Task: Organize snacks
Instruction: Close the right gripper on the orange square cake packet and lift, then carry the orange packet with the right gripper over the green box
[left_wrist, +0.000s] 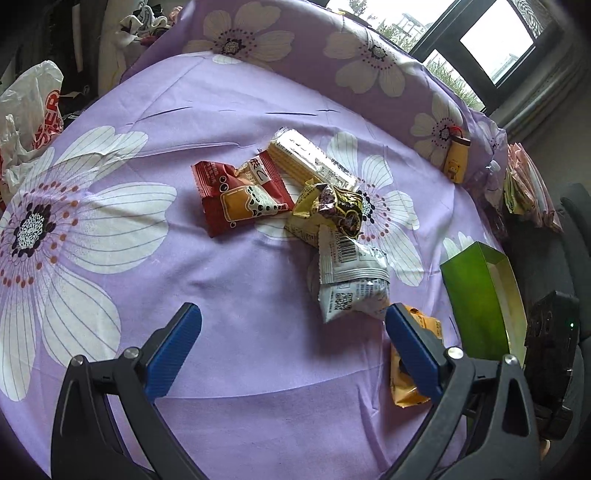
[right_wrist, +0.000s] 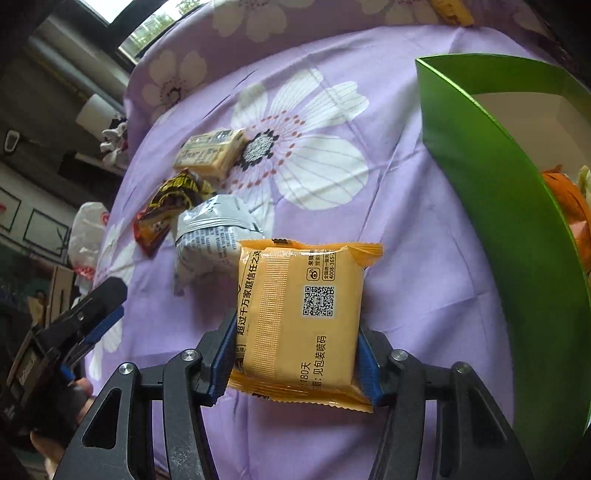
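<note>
Gripping: the right gripper (right_wrist: 297, 354) is closed on an orange snack packet (right_wrist: 301, 321), one blue finger pressed to each long side edge, so the packet's long axis runs forward along the fingers.
Key relation: the green box (right_wrist: 517, 221) stands to the right of the held packet, well within reach, its open top showing a pale inner wall and at least one orange wrapper already inside. The right arm is clearly the nearer one; judging from this, the coming move is a lift and a carry to the right over the green wall.
Left tool: the left gripper (left_wrist: 293, 332) hovers over the purple floral sheet (left_wrist: 221, 332), jaws spread wide, holding nothing.
Remaining snacks: a white packet (left_wrist: 351, 280) lies just ahead of the left gripper's right finger; beyond it a dark brown and yellow wrapper (left_wrist: 332, 210), a red packet (left_wrist: 236, 195) and a pale wafer pack (left_wrist: 310, 158) sit close together, some overlapping.
Readable print: the orange packet carries a QR code, "180天", "4008-365" and a line of Chinese characters along its seam; the white packet shows a barcode and a QR code. No brand name can be made out.
Bystander item: a white plastic bag (left_wrist: 33, 110) with red lettering, only partly legible, lies at the sheet's left edge.
</note>
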